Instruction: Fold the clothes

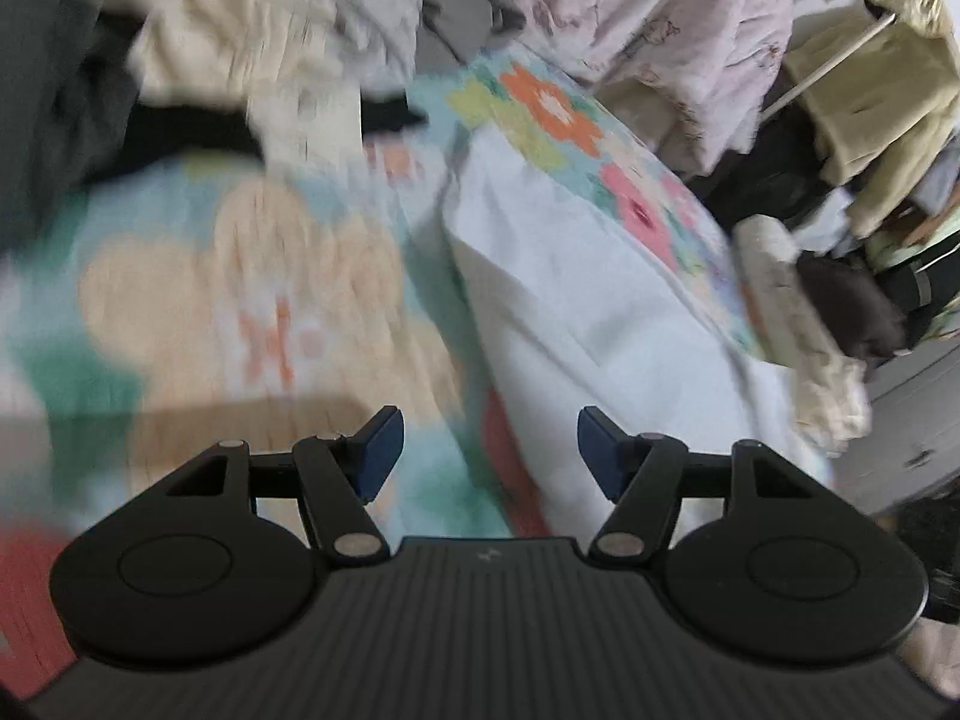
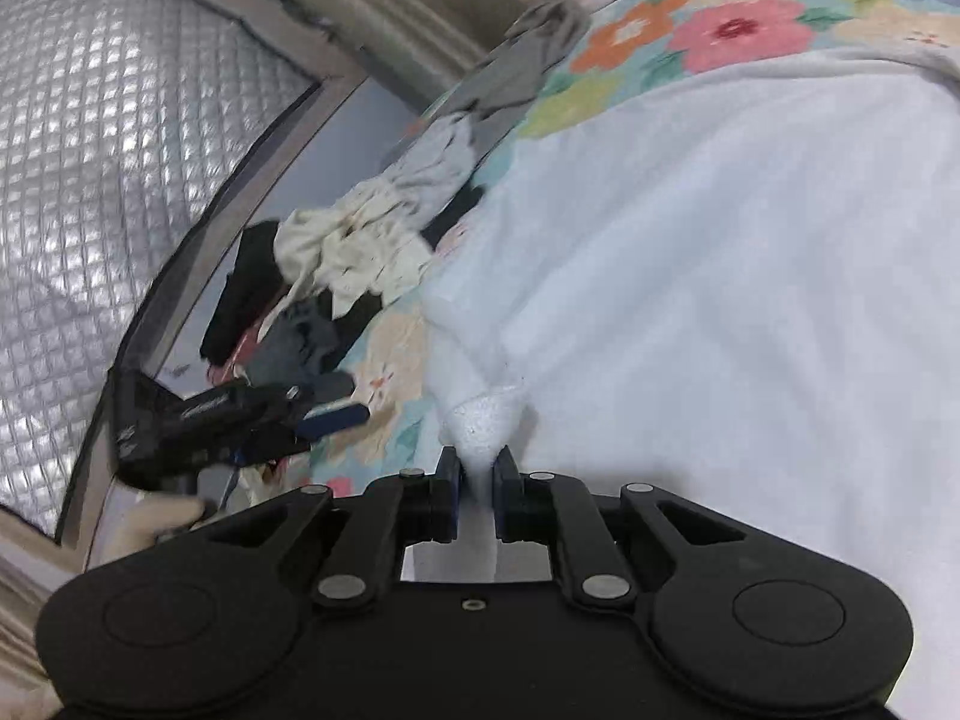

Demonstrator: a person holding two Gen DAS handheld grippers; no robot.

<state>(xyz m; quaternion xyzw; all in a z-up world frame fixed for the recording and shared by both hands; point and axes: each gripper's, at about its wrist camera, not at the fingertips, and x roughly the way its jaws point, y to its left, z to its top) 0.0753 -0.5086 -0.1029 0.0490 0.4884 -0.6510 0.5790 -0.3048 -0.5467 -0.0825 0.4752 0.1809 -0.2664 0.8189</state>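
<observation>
A white garment [image 2: 720, 276] lies spread over the flowered bedspread [image 2: 738, 30]. My right gripper [image 2: 477, 474] is shut on a bunched corner of it, and the cloth rises in a small peak between the blue pads. In the left wrist view the same white garment [image 1: 576, 300] lies ahead and to the right. My left gripper [image 1: 489, 450] hovers open above the bedspread [image 1: 252, 300] with nothing between its fingers. The left gripper [image 2: 312, 414] also shows at the left of the right wrist view, held by a hand.
A heap of unfolded clothes [image 2: 354, 246], cream, grey and black, lies along the bed's far edge beside a quilted silver panel [image 2: 108, 150]. Pink bedding [image 1: 660, 18] is bunched at the back. Past the bed's right edge stand hanging garments [image 1: 870, 90] and grey furniture [image 1: 918, 420].
</observation>
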